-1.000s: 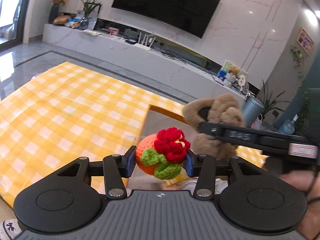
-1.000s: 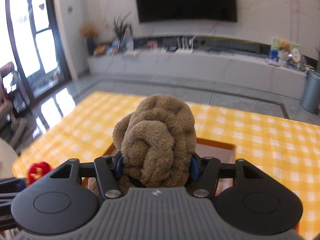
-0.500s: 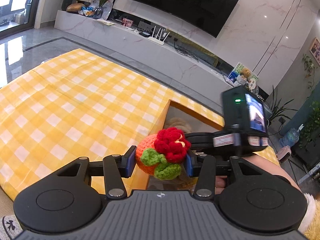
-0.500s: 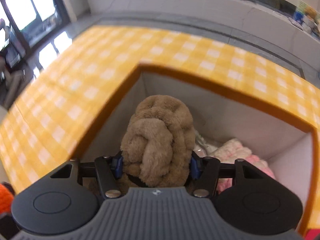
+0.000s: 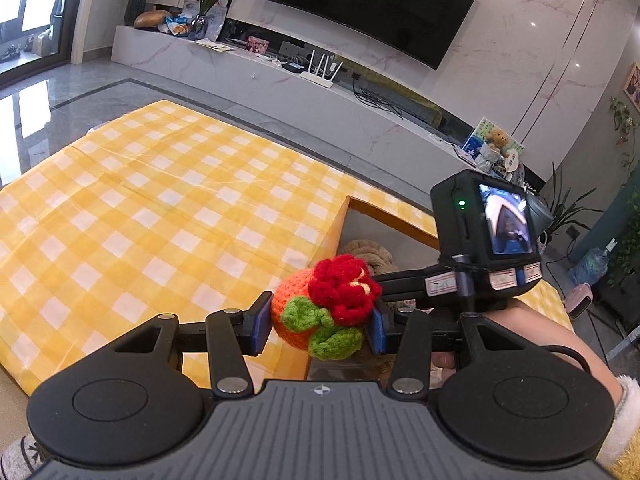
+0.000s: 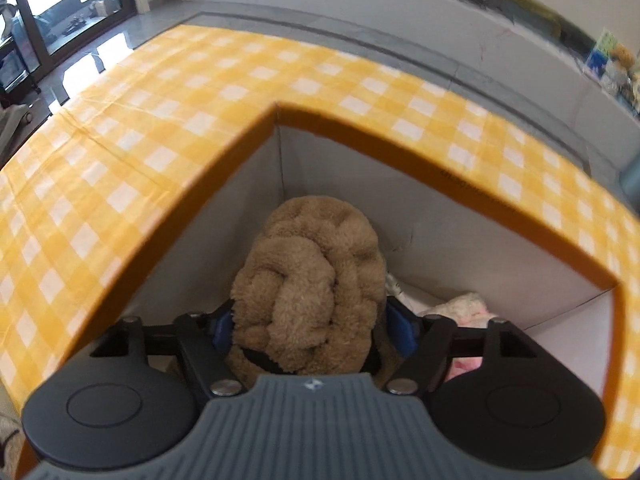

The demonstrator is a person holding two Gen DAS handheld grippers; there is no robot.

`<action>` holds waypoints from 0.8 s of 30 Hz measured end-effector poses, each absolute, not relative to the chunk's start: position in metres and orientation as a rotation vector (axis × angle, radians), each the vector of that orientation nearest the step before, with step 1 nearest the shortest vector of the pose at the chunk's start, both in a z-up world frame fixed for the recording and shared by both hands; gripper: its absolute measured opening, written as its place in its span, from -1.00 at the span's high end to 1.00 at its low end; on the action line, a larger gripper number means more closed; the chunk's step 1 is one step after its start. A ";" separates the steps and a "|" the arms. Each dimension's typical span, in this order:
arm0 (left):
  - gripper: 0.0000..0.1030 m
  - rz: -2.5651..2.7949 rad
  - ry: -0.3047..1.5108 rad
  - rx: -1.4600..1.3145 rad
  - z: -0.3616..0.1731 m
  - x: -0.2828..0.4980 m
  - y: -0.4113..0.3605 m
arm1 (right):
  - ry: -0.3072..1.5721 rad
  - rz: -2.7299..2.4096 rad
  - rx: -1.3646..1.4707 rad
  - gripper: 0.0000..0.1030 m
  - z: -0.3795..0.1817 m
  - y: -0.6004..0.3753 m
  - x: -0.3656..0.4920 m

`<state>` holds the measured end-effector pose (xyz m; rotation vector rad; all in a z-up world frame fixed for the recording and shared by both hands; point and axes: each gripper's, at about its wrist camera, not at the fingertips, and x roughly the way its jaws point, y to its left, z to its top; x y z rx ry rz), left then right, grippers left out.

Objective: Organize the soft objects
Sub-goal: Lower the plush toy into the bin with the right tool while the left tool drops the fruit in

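Note:
My left gripper [image 5: 318, 326] is shut on an orange crocheted ball with a red flower and green leaves [image 5: 324, 312], held above the near left edge of an orange-rimmed box [image 5: 386, 216]. My right gripper [image 6: 312, 330] is shut on a brown plush knot toy [image 6: 312, 280] and holds it down inside the box [image 6: 360, 128], near the far left corner. The brown toy also shows in the left wrist view [image 5: 370, 252] behind the ball. The right gripper body and its camera [image 5: 486, 220] cross the left wrist view.
The box stands on a table with a yellow and white checked cloth [image 5: 160, 208]. A pink and white soft item [image 6: 466, 308] lies in the box at the right. A TV wall and low cabinet [image 5: 280, 64] stand beyond the table.
My right gripper has tipped down and lowered the brown plush toy from above the table into the box. My left gripper has kept hold of the crocheted ball and shifted slightly.

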<state>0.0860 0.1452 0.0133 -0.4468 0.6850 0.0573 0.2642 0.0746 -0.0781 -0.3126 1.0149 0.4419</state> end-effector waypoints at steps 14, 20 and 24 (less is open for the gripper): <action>-0.05 -0.092 0.716 -0.264 0.022 0.084 0.108 | 0.778 0.450 -0.343 -0.87 0.003 0.026 0.212; -0.04 -0.109 0.812 -0.136 0.005 0.096 0.084 | 0.754 0.466 -0.347 -0.83 0.024 -0.021 0.174; -0.04 -0.158 0.907 -0.084 -0.007 0.100 0.077 | 0.851 0.521 -0.346 -0.43 0.017 -0.043 0.153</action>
